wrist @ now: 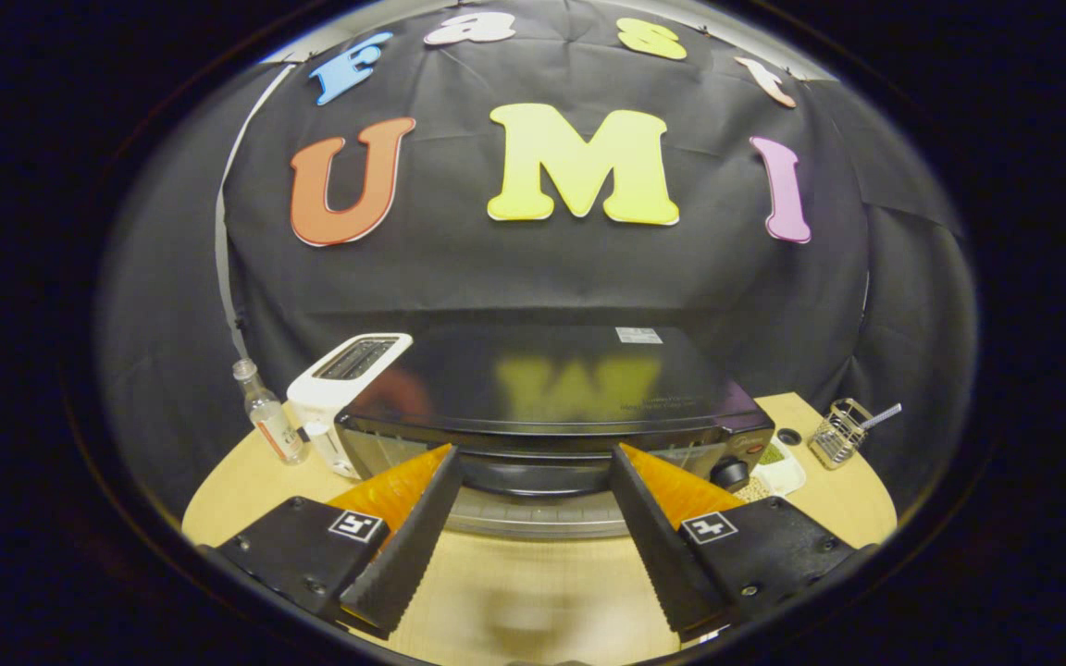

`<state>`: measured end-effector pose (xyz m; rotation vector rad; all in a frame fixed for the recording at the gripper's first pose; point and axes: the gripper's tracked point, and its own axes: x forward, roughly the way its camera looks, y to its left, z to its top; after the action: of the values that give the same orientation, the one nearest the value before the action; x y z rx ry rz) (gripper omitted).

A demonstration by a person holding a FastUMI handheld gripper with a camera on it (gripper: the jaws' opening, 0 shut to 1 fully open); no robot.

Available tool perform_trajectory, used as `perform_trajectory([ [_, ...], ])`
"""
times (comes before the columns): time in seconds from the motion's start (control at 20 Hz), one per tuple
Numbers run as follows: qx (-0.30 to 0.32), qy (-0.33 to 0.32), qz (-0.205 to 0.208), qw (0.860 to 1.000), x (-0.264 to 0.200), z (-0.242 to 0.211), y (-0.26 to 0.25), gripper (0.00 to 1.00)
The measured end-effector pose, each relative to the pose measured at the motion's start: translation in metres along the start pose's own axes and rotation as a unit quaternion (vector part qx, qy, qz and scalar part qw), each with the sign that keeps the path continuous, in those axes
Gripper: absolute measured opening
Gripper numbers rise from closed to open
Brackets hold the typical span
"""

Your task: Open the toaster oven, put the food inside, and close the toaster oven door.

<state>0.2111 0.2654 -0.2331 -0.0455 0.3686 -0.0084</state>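
A: Gripper [533, 462], fingers spread apart, holding nothing. Tips just short of the toaster oven [551, 407], either side of its door handle [533, 476].

B: Oven's position?

A: On the table [829, 509], white toaster [343, 388] at its left. Door looks shut.

B: Risk?

A: Closing too high likely slips off the handle; a hard pull could drag the oven nearer.

I see the black toaster oven [551, 398] standing upright toward the back of the table [533, 573], its glossy flat top facing me. Its door handle [533, 476] runs along the upper front, and a round knob [730, 474] sits at the front's right end. I can't tell whether the door is fully closed.
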Motion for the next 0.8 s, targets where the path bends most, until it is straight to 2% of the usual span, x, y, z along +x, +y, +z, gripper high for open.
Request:
perform_trajectory([
  [0.05, -0.011, 0.019, -0.007, 1.000, 0.001, -0.014, -0.004, 1.00],
  [0.15, 0.045, 0.107, 0.022, 0.993, -0.005, -0.063, 0.004, 1.00],
  [0.2, 0.072, 0.124, 0.017, 0.990, -0.009, -0.080, 0.000, 1.00],
  [0.25, 0.074, 0.113, 0.012, 0.991, -0.008, -0.085, -0.009, 1.00],
  [0.35, 0.048, 0.080, 0.005, 0.996, -0.009, -0.072, -0.025, 0.99],
  [0.6, -0.006, 0.005, 0.004, 1.000, -0.011, -0.008, -0.013, 0.99],
  [0.8, 0.007, 0.000, -0.002, 1.000, 0.011, 0.018, -0.001, 1.00],
])
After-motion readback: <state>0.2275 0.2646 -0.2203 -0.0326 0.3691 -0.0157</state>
